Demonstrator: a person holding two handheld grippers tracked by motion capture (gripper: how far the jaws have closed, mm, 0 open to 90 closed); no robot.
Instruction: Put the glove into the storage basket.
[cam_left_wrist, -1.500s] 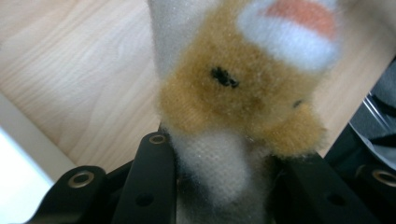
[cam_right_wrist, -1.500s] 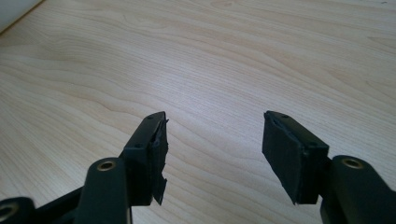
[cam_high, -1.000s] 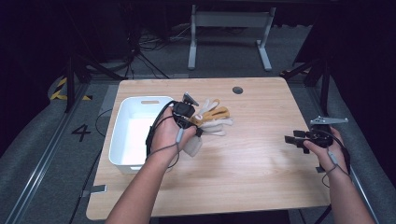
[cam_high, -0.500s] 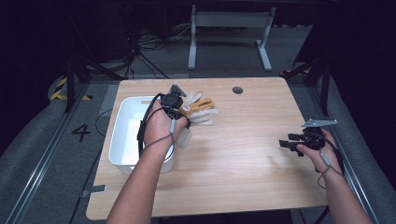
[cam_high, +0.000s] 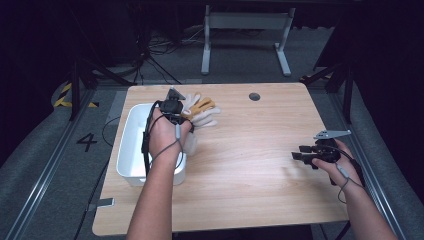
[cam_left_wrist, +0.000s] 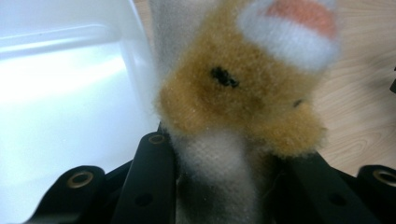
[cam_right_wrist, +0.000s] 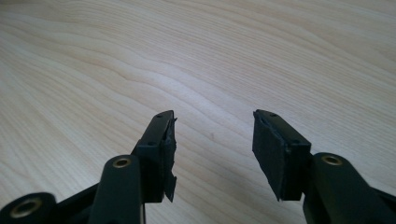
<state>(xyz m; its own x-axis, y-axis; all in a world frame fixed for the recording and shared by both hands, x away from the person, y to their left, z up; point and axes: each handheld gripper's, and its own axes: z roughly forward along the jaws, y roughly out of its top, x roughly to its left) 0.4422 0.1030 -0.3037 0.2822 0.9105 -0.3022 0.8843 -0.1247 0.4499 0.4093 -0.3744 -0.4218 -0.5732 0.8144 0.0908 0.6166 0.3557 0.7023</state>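
Note:
A tan and white plush toy (cam_high: 202, 111) (cam_left_wrist: 243, 88) with an orange patch hangs from my left gripper (cam_high: 184, 113) (cam_left_wrist: 229, 158), whose jaws are shut on its pale lower part. It hangs over the right rim of the white bin (cam_high: 131, 145) (cam_left_wrist: 70, 84) at the table's left. My right gripper (cam_high: 298, 156) (cam_right_wrist: 215, 149) hovers low over the bare wooden table (cam_high: 250, 165) (cam_right_wrist: 233, 56) at the right. It is open, its jaws have just been closing, and nothing is between them.
A small round dark grommet (cam_high: 254, 96) sits in the tabletop near the far edge. Beyond the table stands a metal frame (cam_high: 245, 30) on the grey floor. A rail runs along each side of the table.
My left hand has carried the plush toy left and away, from over the table to the bin's rim. The right hand has shifted slightly left and its jaws stand narrower.

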